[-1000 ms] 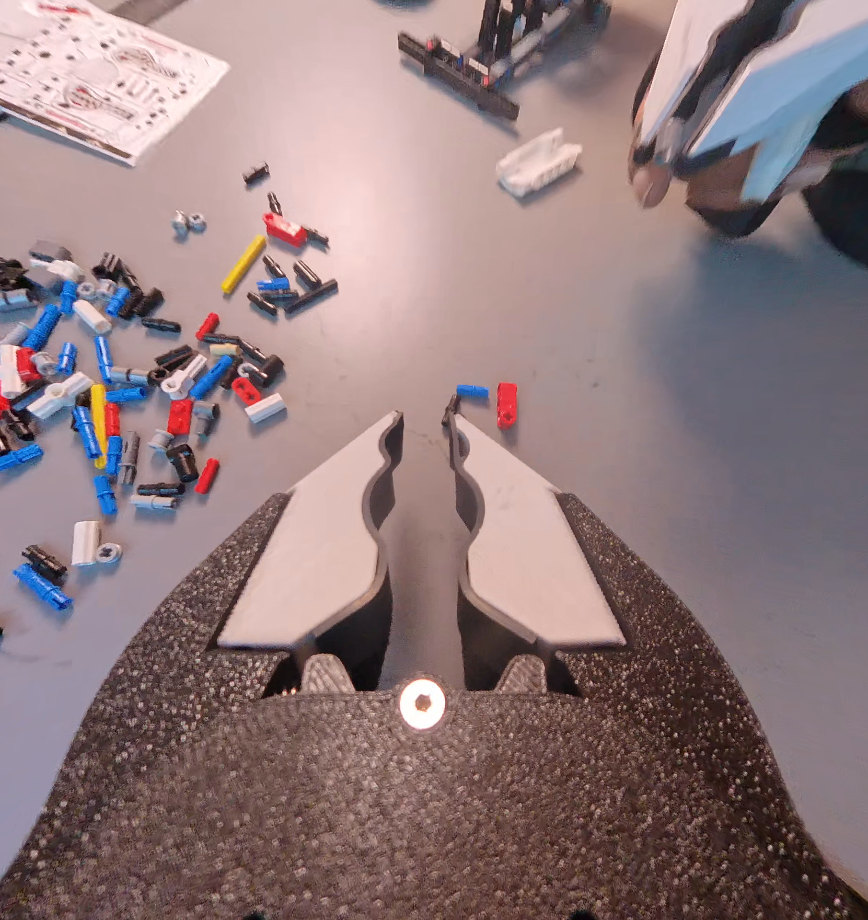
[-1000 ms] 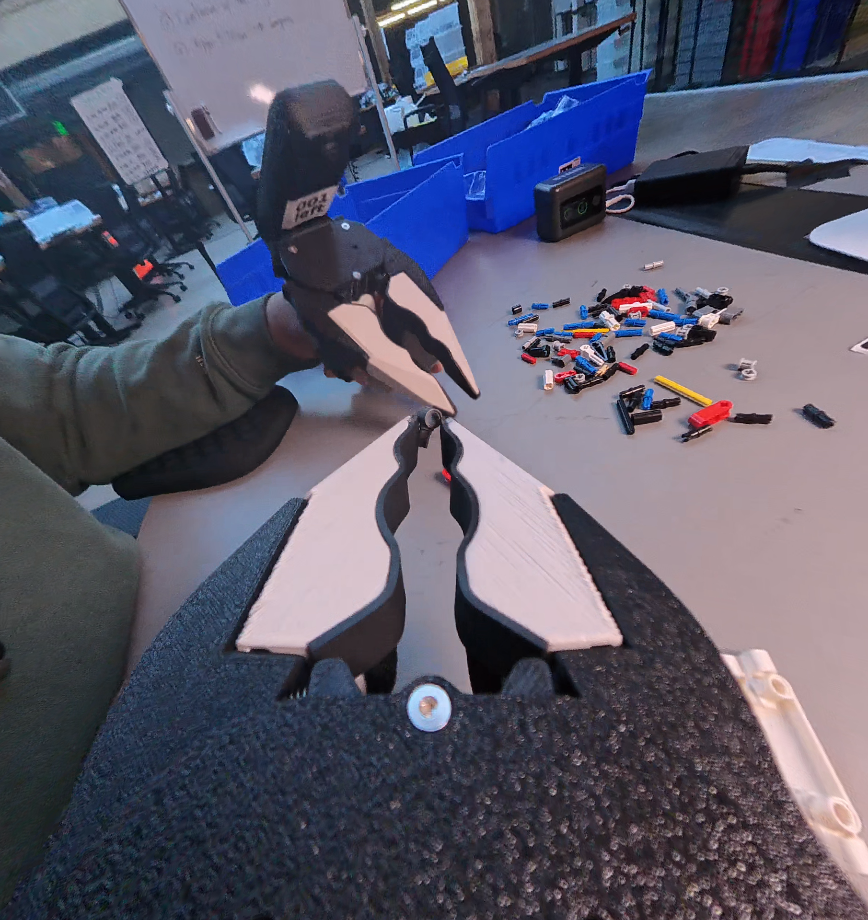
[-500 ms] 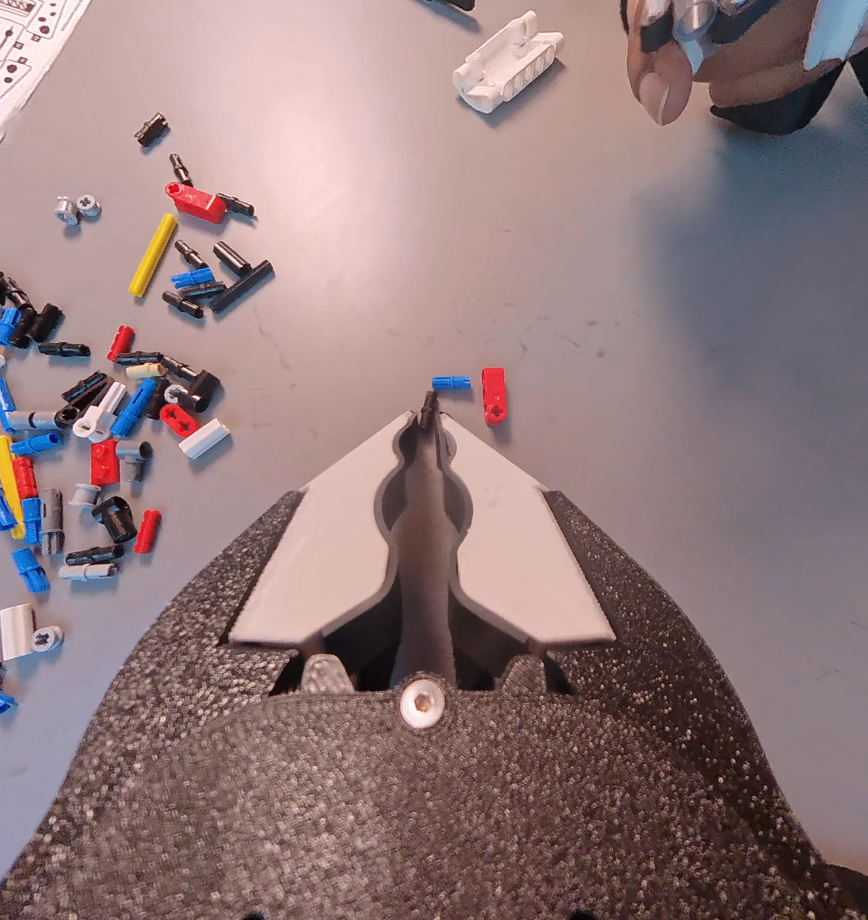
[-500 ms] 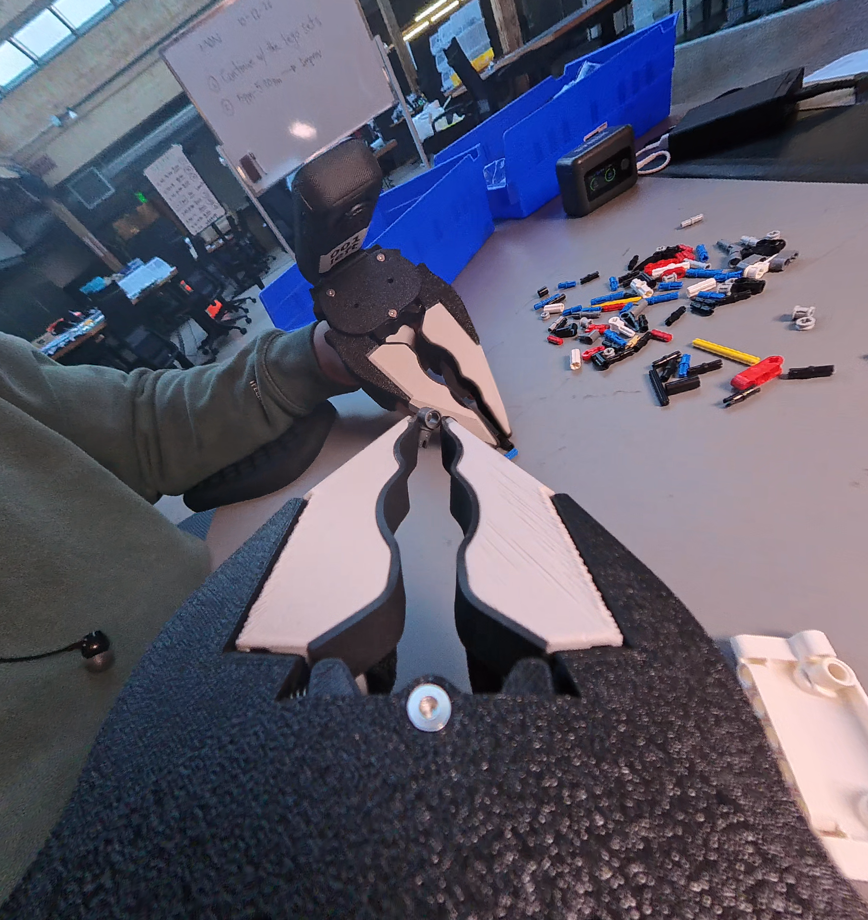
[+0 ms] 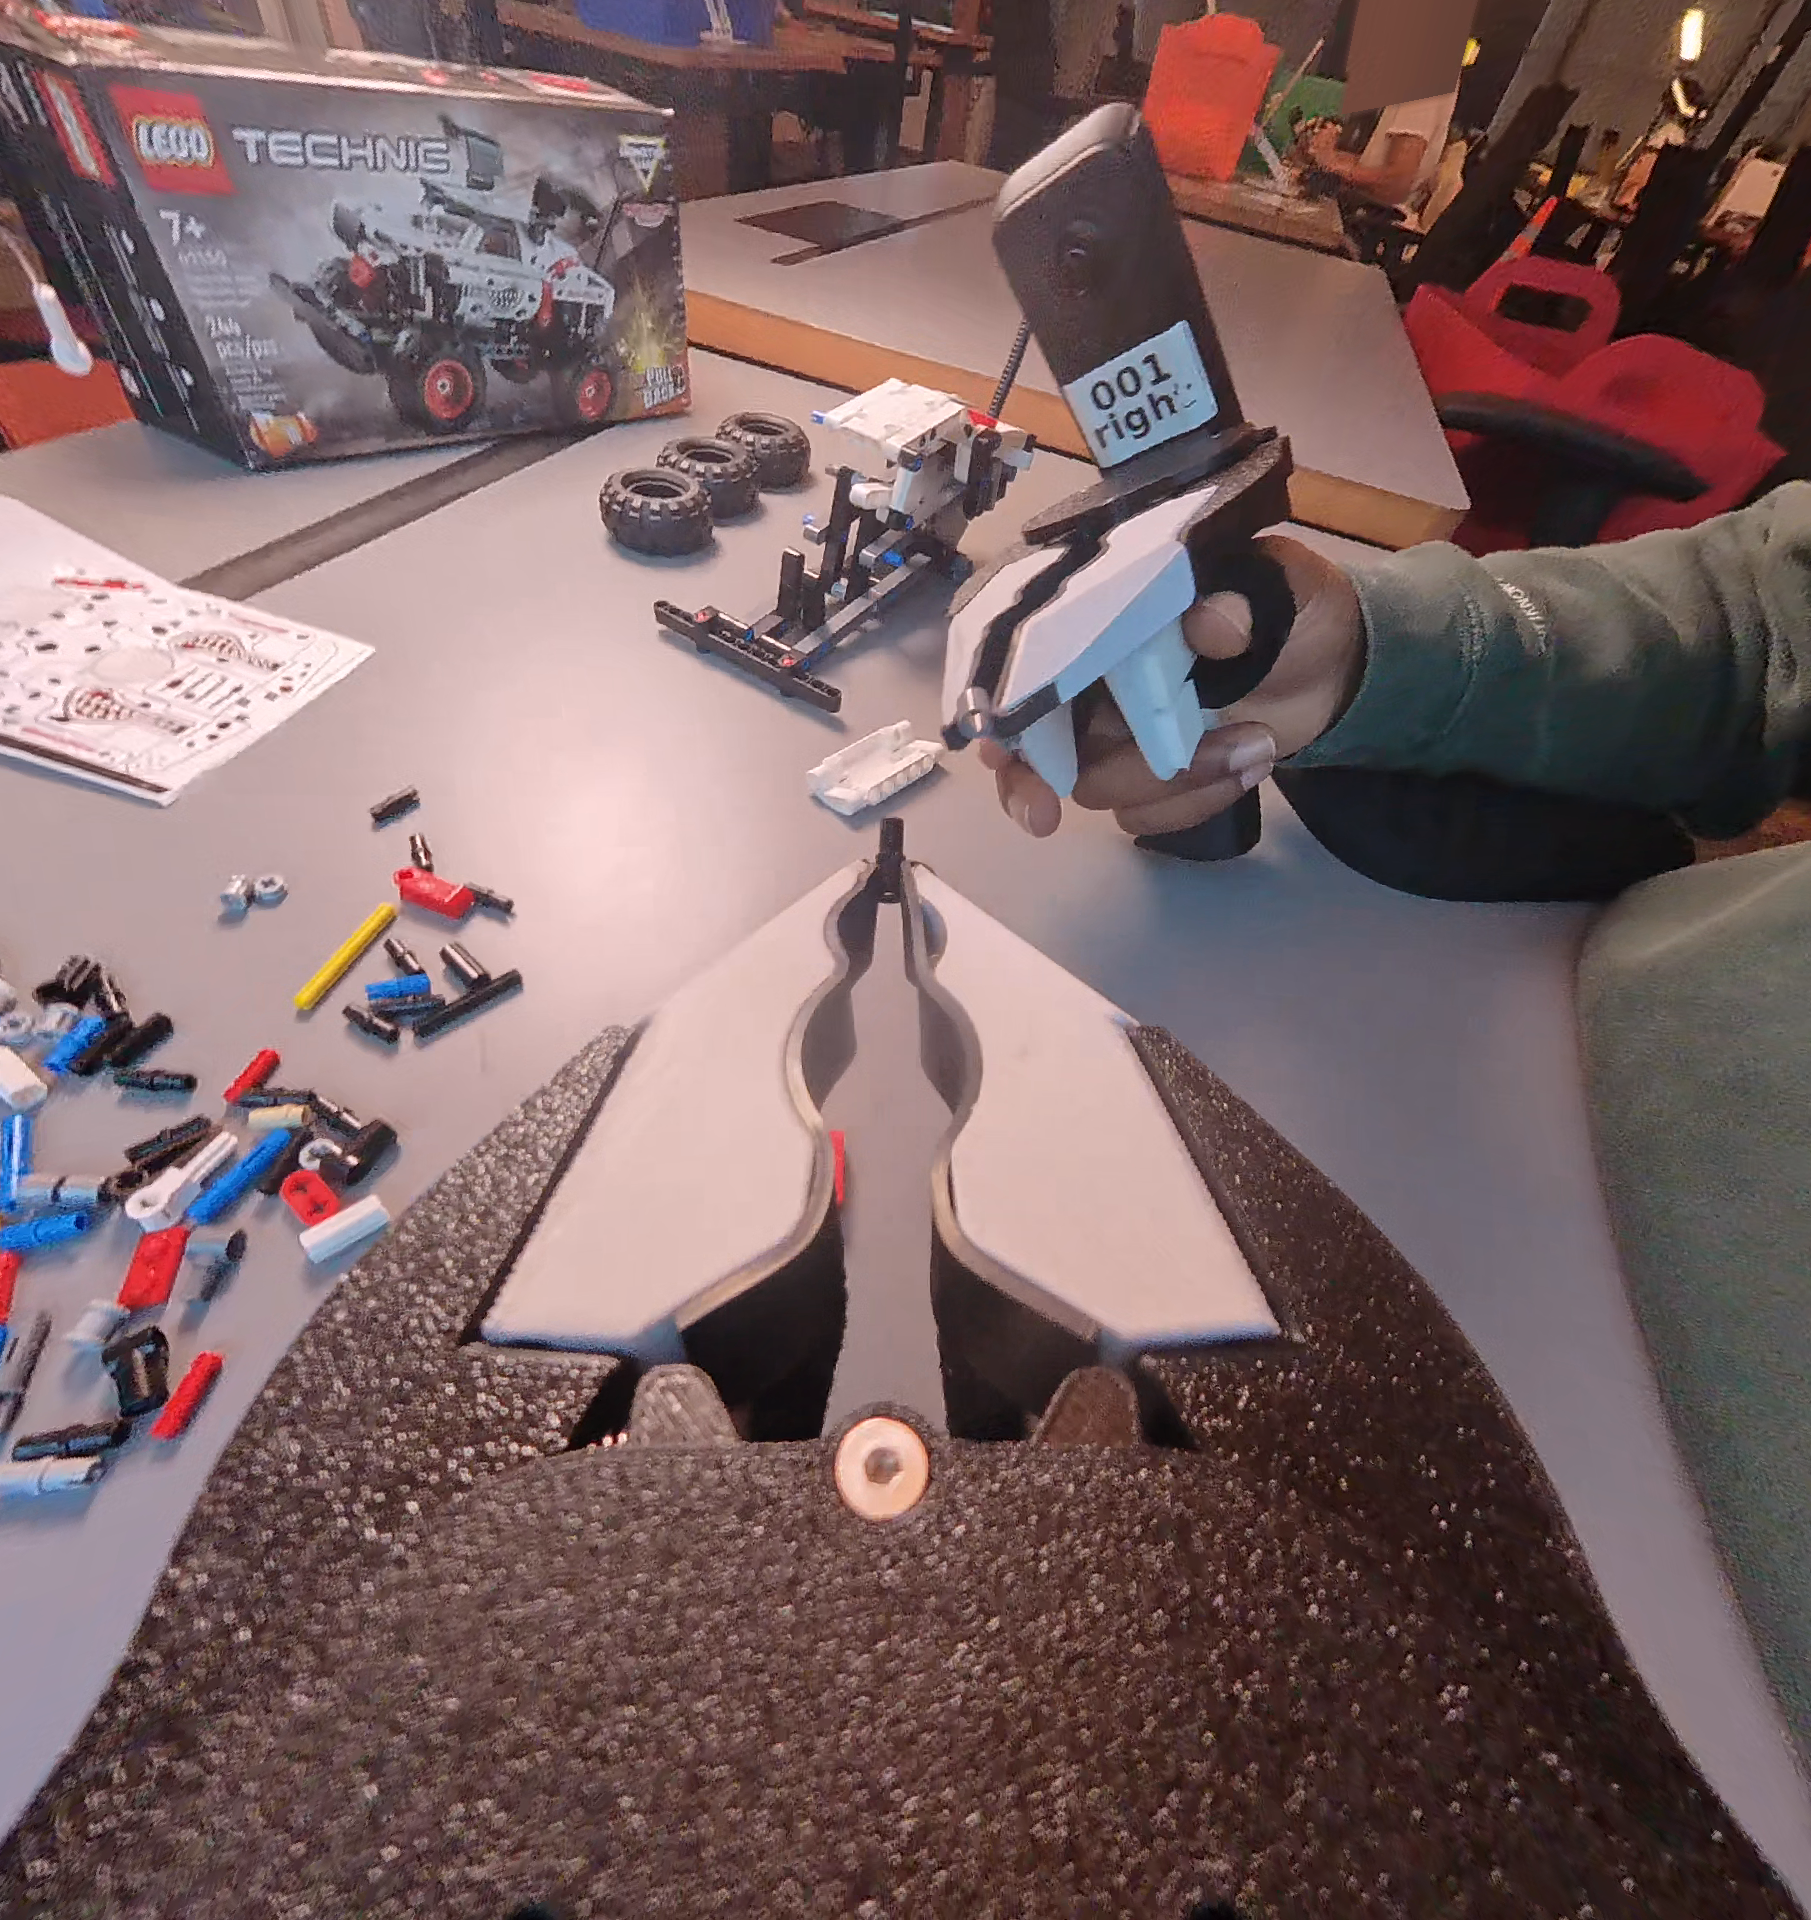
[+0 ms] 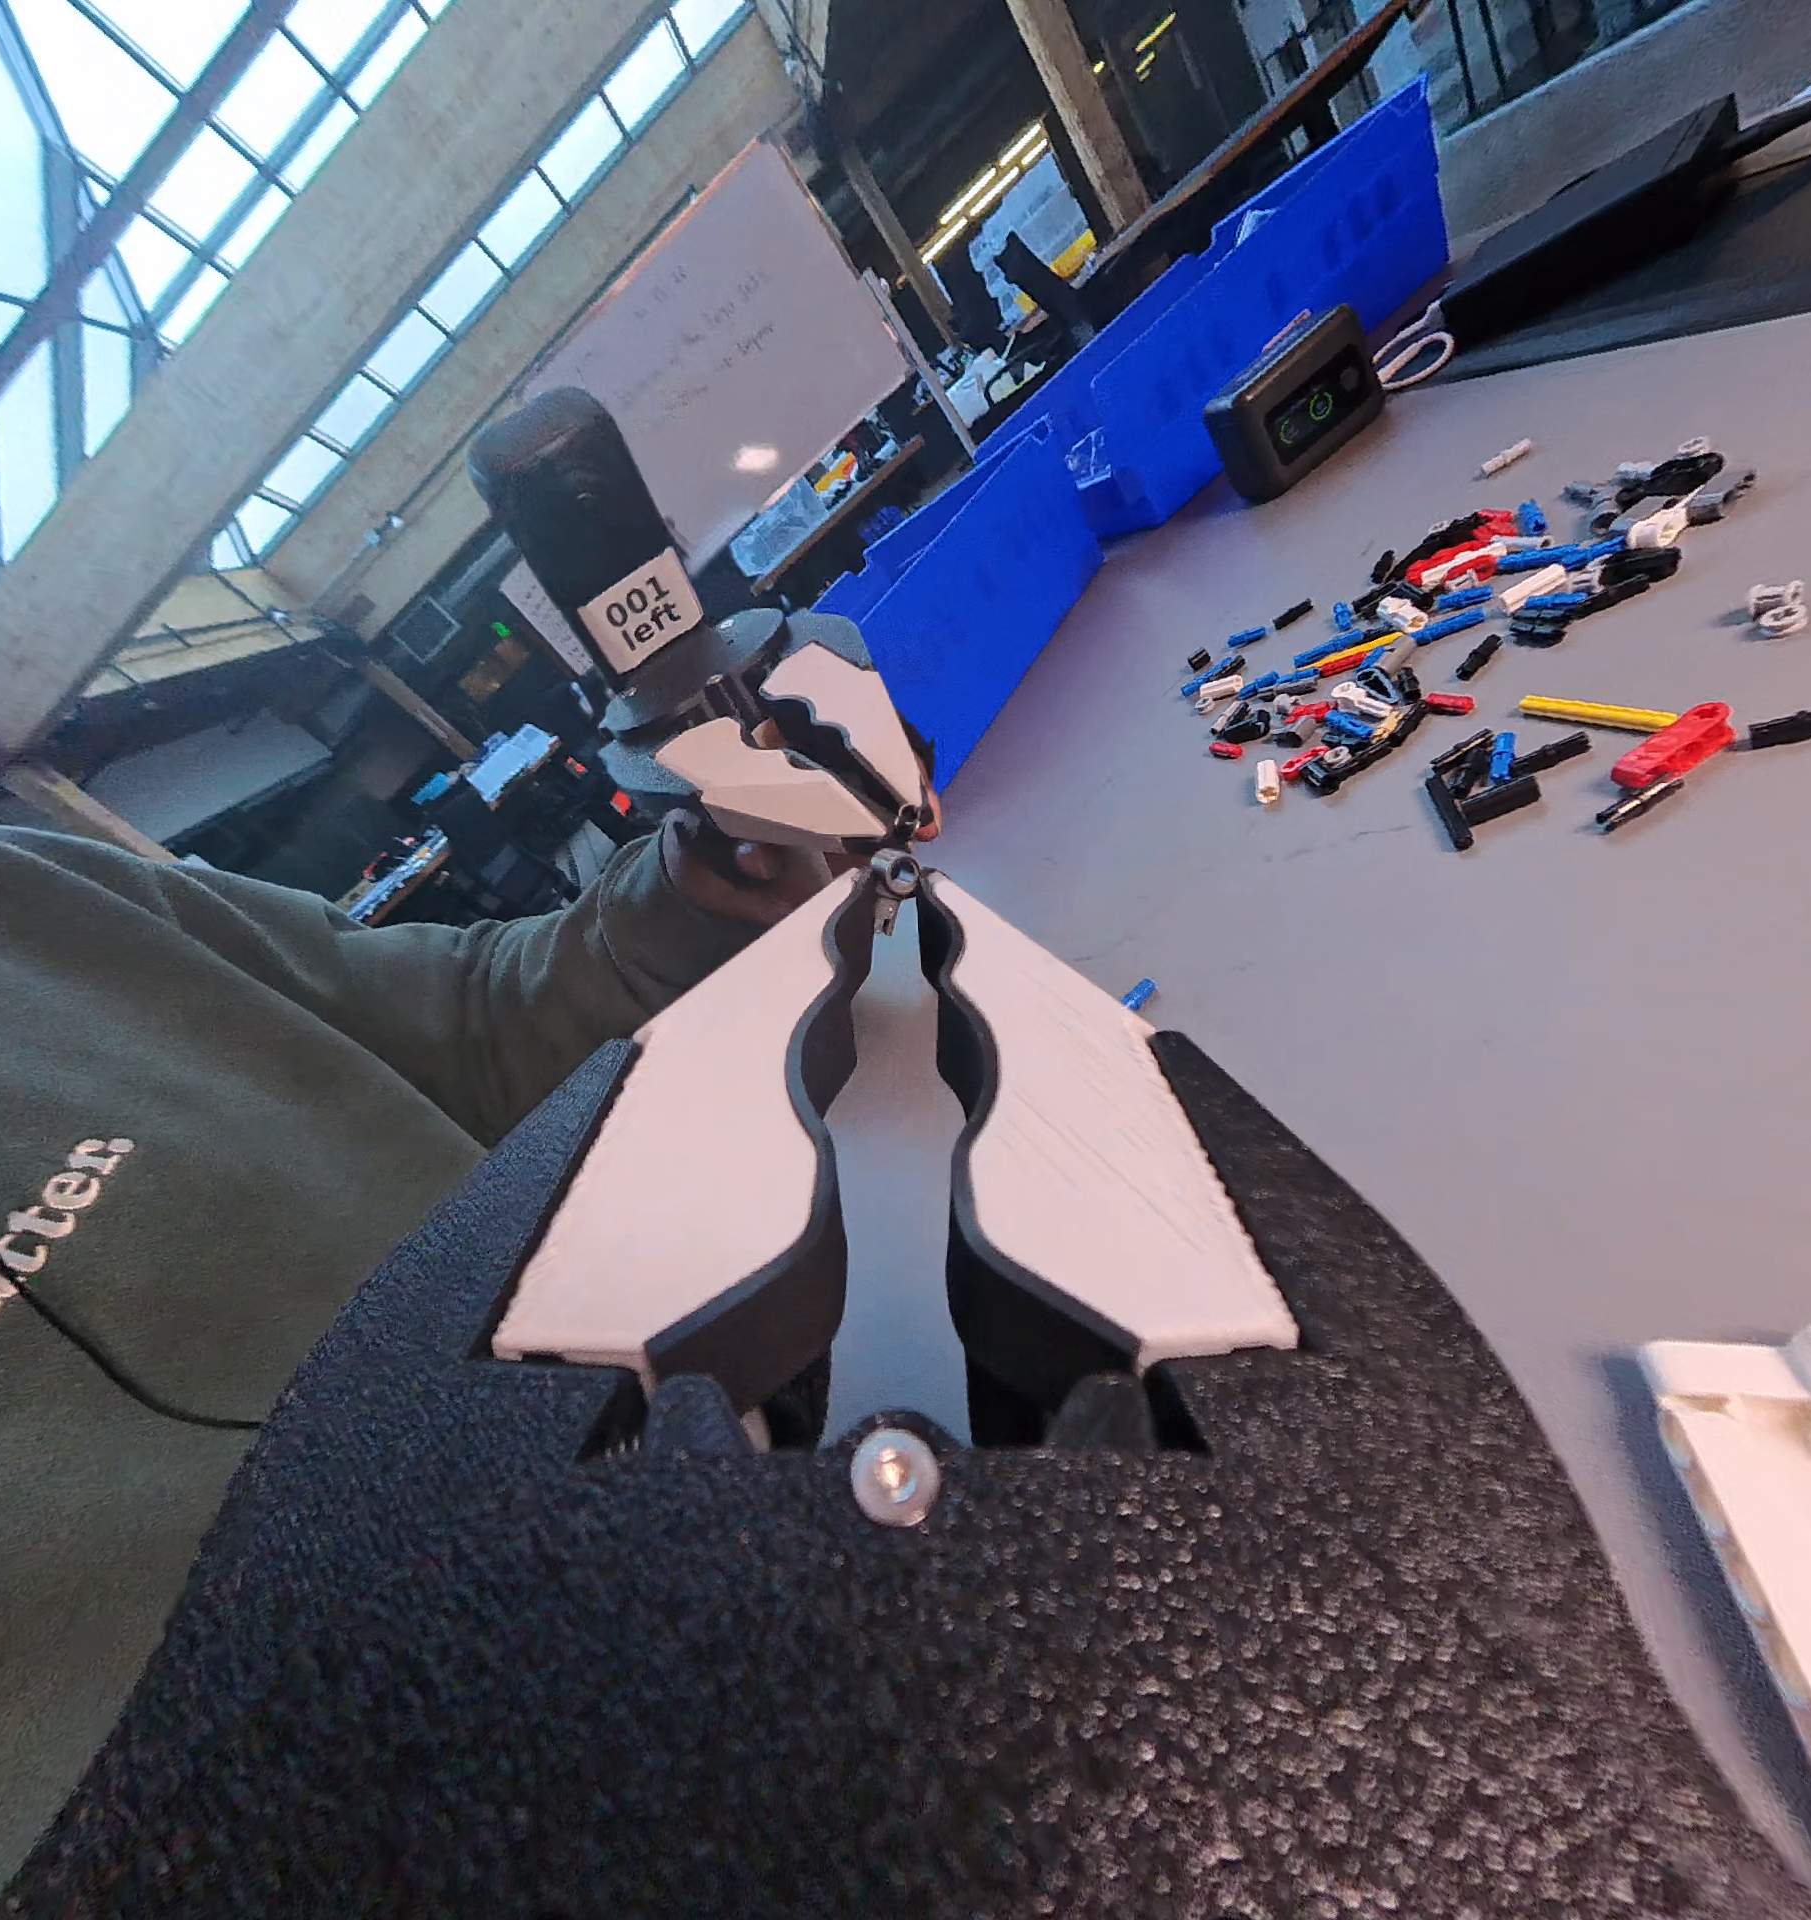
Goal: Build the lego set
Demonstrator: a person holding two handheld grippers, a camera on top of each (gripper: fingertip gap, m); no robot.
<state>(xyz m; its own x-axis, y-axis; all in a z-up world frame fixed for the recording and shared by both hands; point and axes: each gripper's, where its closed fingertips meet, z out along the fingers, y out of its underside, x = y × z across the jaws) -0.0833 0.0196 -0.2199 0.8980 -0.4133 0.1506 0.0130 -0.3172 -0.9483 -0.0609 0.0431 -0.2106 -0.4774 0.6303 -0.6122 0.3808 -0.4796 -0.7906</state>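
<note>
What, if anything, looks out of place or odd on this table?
Nothing stands out. The loose parts lie scattered but flat on the table, the chassis stands upright beside three tyres, and the booklet lies flat. Both grippers, left and right, pinch small pieces cleanly at their tips.

The left tool point(image 5: 888, 881) nips a small black pin point(image 5: 890, 837) whose lower end is hidden between its tips, and a red piece point(image 5: 836, 1166) shows only as a sliver in the gap behind them. In the right wrist view a white panel point(image 6: 1774, 1475) is blurred and cut off by the right edge. The grey piece point(image 6: 893, 871) at the right tool point(image 6: 893, 896) tips is too small to make out, and the loose parts point(image 5: 80, 1164) on the desk point(image 5: 1348, 997) run off the left edge.
</note>
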